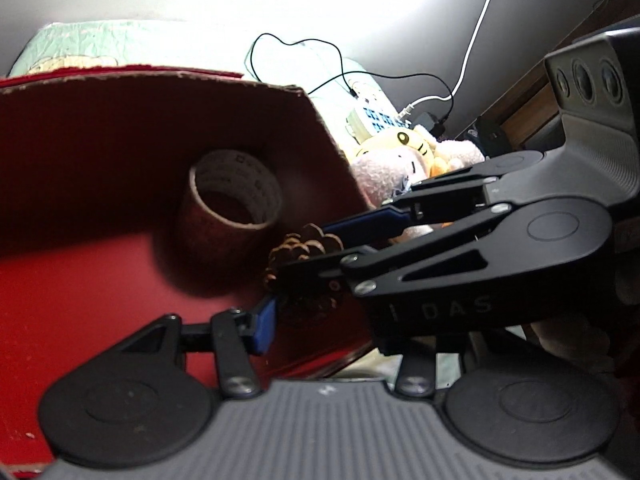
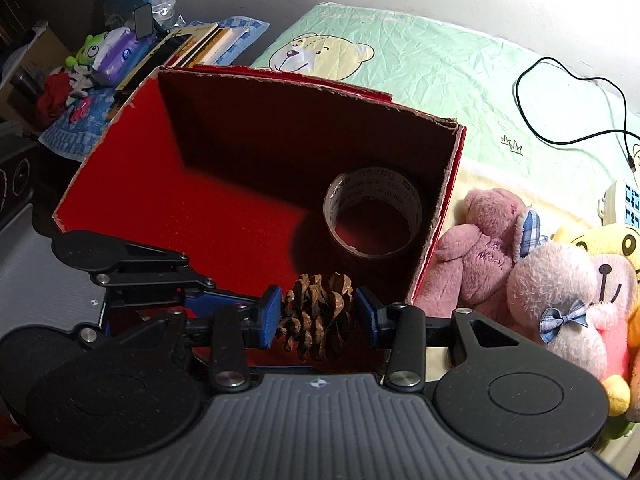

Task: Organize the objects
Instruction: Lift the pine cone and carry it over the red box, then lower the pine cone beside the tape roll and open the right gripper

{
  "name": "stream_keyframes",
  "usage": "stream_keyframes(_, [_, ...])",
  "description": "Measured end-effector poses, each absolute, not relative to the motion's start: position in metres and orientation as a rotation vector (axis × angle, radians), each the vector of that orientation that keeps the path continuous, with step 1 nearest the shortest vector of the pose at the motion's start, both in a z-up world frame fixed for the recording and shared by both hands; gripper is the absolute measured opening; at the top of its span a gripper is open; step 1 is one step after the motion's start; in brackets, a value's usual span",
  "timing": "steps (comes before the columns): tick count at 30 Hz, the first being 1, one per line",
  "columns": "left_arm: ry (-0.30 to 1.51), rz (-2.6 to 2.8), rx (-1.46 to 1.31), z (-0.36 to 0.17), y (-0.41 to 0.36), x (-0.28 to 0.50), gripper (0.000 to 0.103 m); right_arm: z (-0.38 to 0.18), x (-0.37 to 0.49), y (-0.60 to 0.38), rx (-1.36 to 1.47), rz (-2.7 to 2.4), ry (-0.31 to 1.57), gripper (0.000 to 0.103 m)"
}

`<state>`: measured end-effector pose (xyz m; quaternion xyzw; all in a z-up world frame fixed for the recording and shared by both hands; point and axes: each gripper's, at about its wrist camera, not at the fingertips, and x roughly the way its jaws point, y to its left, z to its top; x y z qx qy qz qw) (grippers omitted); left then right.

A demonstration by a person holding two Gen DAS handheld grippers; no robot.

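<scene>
The pine cone is pinched between the two blue pads of the right tongs, held above the near edge of the open red cardboard box. In the left wrist view the same pine cone sits at the tip of the right tongs, which reach in from the right over the box.

Inside the box, a roll of clear packing tape stands on its flat side against the right wall, in the shaded corner; the left camera shows that tape roll too.

The left tongs hang at the box's near right corner. Only one blue pad shows, the other being hidden behind the right tongs, so I cannot tell whether they are parted or closed.

Just right of the box lie plush toys: a pink teddy bear, a paler pink plush with a blue bow, and a yellow plush. They rest on a bed with a mint-green sheet printed with a bear. A black cable trails across the sheet. Books and clutter pile up at far left.
</scene>
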<state>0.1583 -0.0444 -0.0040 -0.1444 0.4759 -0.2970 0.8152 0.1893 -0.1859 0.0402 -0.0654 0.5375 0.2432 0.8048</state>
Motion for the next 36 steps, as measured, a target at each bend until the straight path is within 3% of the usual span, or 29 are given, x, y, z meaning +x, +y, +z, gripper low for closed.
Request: stream_keyframes(36, [1.049,-0.522,-0.223,-0.009,-0.056,0.162,0.056,0.034,0.166,-0.194,-0.007,0.415,0.976,0.043])
